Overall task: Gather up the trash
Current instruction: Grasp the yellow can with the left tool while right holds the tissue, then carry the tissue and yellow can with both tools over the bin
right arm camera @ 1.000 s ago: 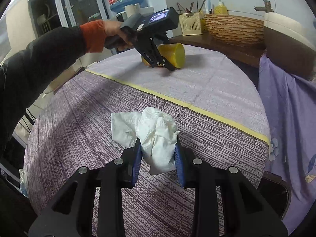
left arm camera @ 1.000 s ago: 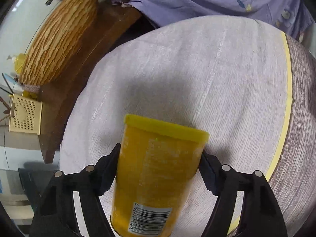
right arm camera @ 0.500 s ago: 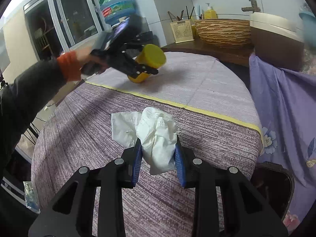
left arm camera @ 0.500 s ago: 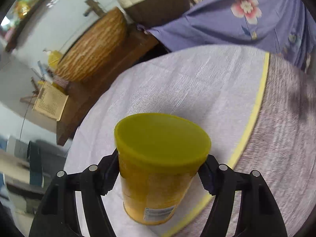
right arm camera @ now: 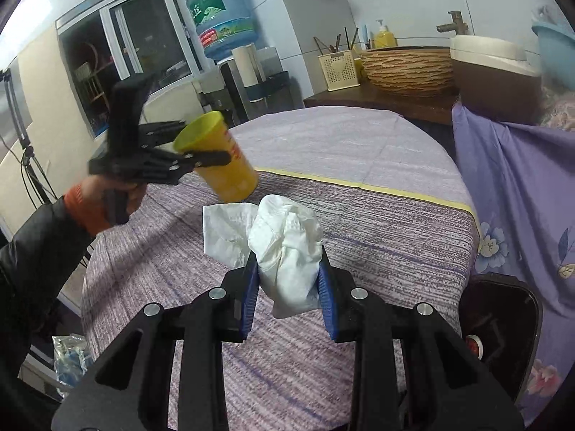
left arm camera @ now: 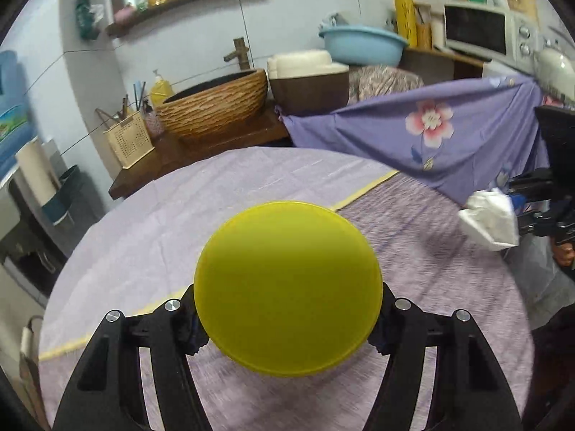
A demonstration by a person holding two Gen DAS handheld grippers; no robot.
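The left gripper (left arm camera: 287, 319) is clamped on a yellow canister (left arm camera: 287, 292), held clear above the round bench (left arm camera: 151, 230); its jaws have just been closing slightly with the canister between them. In the left wrist view the canister sits at lower centre, lid end facing the lens, so only the flat yellow disc shows. The right wrist view supplies what that view lacks: at centre left the canister (right arm camera: 219, 160) is tilted, pinched across its side wall near the lid. It appears a light, rigid, smooth-walled container, likely slippery; a grip across mid-body looks safer than one at the rim. The right gripper (right arm camera: 289, 294) is closed on crumpled white tissue (right arm camera: 287, 255), at lower centre of its own view, with a loose flap trailing to the left. The tissue is judged very light, soft and compressible, apt to tear or slip out if held by the flap, so the bunched core is the sound hold. The left wrist view shows the same tissue (left arm camera: 490, 221) at its right edge, raised off the bench. No bin is identified with certainty in either view.
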